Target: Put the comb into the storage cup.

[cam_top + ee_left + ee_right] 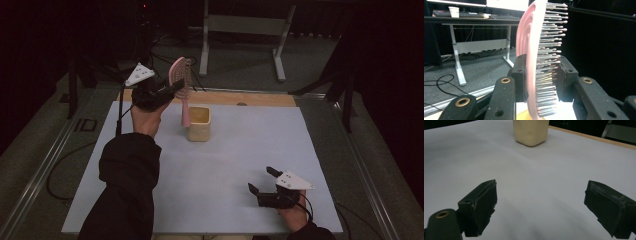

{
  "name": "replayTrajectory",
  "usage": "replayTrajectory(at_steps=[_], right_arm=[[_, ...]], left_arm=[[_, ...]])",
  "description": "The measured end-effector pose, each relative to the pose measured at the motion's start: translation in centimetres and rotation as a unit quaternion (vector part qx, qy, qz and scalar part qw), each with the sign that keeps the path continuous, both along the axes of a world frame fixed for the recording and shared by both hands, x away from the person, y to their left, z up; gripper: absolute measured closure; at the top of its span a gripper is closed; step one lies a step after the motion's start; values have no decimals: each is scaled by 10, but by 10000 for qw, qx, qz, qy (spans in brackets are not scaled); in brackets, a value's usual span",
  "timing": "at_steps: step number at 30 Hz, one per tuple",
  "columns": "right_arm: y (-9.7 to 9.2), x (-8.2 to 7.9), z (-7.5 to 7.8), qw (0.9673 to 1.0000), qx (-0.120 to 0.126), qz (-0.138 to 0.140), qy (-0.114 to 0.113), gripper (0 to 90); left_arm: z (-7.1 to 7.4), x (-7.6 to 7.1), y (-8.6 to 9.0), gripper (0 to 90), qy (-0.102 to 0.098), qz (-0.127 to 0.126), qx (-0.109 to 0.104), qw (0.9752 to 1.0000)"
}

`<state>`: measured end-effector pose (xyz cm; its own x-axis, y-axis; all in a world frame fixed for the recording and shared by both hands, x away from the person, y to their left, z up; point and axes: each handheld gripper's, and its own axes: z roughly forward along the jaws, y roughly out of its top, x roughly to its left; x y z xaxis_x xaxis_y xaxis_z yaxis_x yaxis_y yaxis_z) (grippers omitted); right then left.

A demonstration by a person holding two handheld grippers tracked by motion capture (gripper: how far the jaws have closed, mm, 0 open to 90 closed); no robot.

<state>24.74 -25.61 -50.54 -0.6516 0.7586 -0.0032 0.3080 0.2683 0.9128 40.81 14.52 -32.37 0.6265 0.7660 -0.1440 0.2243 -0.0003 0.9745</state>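
The counter (pixel 225 200) is the largest thing here, covered by a pale sheet, with a wooden strip along its far edge. On it stands a cream-yellow cup (pixel 199 124), and I use this cup as the landmark for all places.

Just beside the cup, on its left and above its rim, hangs the pink hairbrush (pixel 182 85). It is held almost upright, head at the top and handle pointing down, and the handle's tip reaches to the cup's left wall; if it touches the wall I cannot tell. I judge it is held this way so the handle can go first into the cup, which seems to be the work in hand. For that, the brush must come a little to the right over the opening and then go down.

The left hand-held gripper (pixel 172 89) is left of the cup and higher than it. Its jaws are closed on the brush head: in the left gripper view one pad (pixel 520 75) presses the smooth pink back and the other presses the bristle side. The bristles can bend, so the grip may be a little soft.

The right hand-held gripper (pixel 261 181) rests low over the counter, well apart from the cup, to the near right of it. Its jaws stand wide apart with nothing between them; probably it only waits.
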Motion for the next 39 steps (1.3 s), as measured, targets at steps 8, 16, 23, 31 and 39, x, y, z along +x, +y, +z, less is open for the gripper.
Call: replayTrajectory(at_steps=[8,16,23,31,39], right_arm=[[0,0,0,10000,9,-3,-8,112],[0,0,0,10000,12,0,-6,112],[0,0,0,10000,28,6,-11,112],[-1,0,0,10000,34,5,-23,112],[0,0,0,10000,44,10,-21,112]], left_arm=[[-1,4,-1,665,-13,36,-64,10000],[-1,7,0,666,-6,86,-103,9999],[-2,10,-3,665,-1,94,-109,9999],[0,12,-9,665,-34,49,-81,9999],[-2,16,-13,665,-9,44,-121,9999]])
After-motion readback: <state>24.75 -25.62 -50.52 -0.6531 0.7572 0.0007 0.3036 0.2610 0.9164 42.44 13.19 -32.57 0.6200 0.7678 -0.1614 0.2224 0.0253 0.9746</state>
